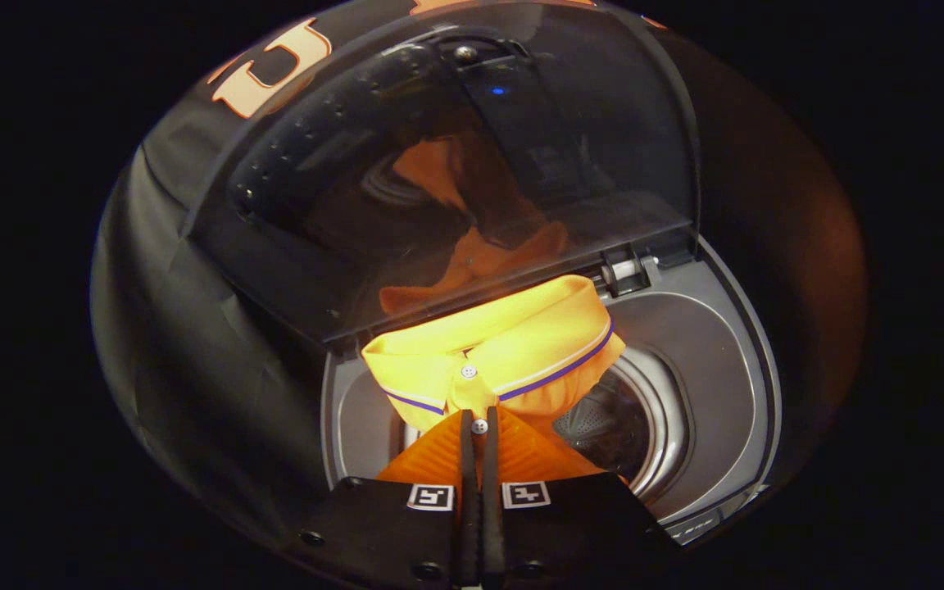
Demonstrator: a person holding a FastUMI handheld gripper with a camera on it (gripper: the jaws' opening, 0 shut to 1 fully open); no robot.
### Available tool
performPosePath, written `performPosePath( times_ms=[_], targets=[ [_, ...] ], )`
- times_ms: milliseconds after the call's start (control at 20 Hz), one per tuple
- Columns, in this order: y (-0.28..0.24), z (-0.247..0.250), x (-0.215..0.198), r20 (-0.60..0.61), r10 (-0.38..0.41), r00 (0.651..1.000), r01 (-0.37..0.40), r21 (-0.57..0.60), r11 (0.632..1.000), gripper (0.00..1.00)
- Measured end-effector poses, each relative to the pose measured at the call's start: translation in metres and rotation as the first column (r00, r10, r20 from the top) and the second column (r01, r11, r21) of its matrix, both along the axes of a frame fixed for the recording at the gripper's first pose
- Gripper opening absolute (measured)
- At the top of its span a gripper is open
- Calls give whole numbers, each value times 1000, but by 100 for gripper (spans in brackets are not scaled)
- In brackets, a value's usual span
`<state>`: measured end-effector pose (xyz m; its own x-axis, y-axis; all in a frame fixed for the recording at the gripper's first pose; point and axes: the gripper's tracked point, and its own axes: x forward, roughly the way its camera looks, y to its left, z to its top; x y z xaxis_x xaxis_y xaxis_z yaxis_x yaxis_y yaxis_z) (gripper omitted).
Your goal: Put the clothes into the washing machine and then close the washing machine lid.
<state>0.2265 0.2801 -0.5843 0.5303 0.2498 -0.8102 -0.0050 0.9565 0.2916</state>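
The tongs [478, 426] are clamped on the orange polo shirt [492, 348] at its button placket, holding it over the washing machine [710, 344] drum opening. The lid [439, 180] stands raised at 12 o'clock beyond the collar.

Soft ribbed-knit cloth polo shirt [513, 344]; glossy, see-through smoked plastic washing machine lid [406, 180]; smooth matt grey plastic washer top [710, 344].
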Motion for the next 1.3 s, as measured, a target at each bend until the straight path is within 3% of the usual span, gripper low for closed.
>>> performPosePath(
  times_ms=[350,650,800,850,1150,1300],
  targets=[
    [-13,-49,-4,-85,-13,996,6,-84,996,8],
    [-18,-55,0,-91,-29,995,19,-110,994,8],
    [-19,-56,-3,-97,-25,995,13,-114,993,13],
    [-19,-55,-3,-96,-18,995,6,-125,992,18],
    [-20,-50,-7,-92,19,996,-33,-151,988,88],
    [-19,-44,-6,-69,47,997,-58,-176,983,99]
  ],
)
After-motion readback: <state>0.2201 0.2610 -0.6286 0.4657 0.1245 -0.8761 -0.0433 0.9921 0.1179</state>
